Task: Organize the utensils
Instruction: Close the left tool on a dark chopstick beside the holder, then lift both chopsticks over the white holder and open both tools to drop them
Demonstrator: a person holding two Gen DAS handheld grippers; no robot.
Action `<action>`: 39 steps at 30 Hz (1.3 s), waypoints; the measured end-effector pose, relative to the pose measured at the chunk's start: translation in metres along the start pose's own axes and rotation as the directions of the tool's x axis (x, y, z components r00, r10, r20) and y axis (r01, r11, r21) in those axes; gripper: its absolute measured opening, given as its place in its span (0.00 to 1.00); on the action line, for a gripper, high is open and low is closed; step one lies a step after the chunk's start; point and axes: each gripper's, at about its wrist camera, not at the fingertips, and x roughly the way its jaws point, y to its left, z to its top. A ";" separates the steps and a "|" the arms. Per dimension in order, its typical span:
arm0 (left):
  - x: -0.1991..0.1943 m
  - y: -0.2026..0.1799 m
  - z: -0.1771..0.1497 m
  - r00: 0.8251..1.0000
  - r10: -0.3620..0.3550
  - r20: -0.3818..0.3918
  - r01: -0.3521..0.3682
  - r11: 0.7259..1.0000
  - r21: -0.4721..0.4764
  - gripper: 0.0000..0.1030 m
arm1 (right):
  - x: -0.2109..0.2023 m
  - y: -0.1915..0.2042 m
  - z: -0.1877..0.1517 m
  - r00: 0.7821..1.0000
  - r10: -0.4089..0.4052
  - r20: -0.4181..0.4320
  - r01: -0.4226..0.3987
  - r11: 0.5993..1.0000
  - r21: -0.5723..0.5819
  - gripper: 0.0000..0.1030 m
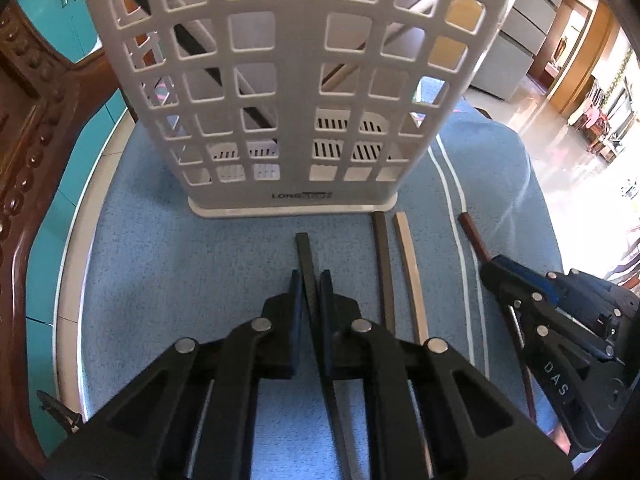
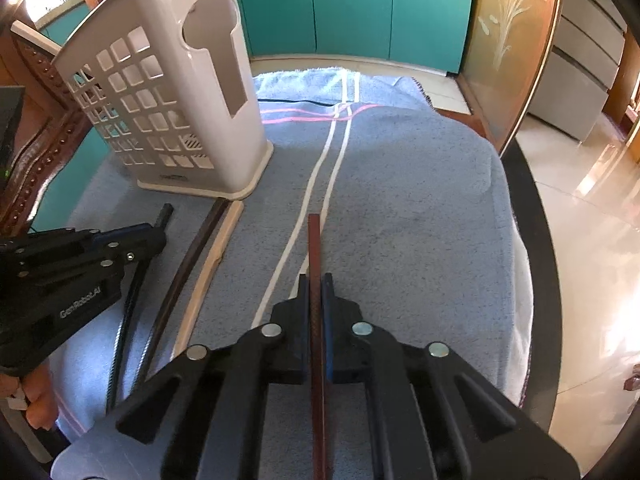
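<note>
In the left wrist view my left gripper [image 1: 311, 276] is shut on a black chopstick [image 1: 304, 248] that lies on the blue towel [image 1: 160, 240], its end pointing at the white slotted utensil holder [image 1: 300, 80]. My right gripper [image 2: 316, 280] is shut on a reddish-brown chopstick [image 2: 315, 240] beside the towel's white stripes. Between the two lie a dark brown chopstick [image 1: 382, 256] and a pale wooden chopstick [image 1: 408, 256], side by side. Each gripper shows in the other's view: the right gripper [image 1: 490, 266] at the right, the left gripper [image 2: 160, 234] at the left.
The holder [image 2: 168, 12] stands upright on the towel [image 2: 400, 200] at the far left, with a dark stick [image 1: 188, 40] and a pale stick [image 1: 340, 72] leaning inside. A carved wooden chair back [image 1: 24, 160] rises on the left. Teal cabinets [image 2: 352, 8] stand behind.
</note>
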 end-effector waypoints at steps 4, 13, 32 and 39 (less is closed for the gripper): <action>-0.011 -0.003 -0.003 0.999 -0.010 0.040 0.010 1.000 -0.012 0.08 | -0.028 0.000 0.003 0.994 0.042 0.096 -0.041 0.999 -0.005 0.06; -0.126 0.000 -0.022 0.956 -0.064 0.286 0.061 0.998 0.020 0.07 | -0.143 -0.003 -0.007 0.906 0.198 0.375 -0.199 0.979 -0.035 0.06; -0.307 0.019 0.001 0.794 -0.039 0.607 0.058 0.998 -0.012 0.07 | -0.251 0.036 0.110 0.642 0.191 0.742 -0.220 0.974 -0.060 0.06; -0.342 0.033 0.032 0.725 0.033 0.688 0.017 0.998 -0.065 0.07 | -0.179 0.051 0.115 0.751 0.138 0.646 -0.124 0.990 -0.068 0.06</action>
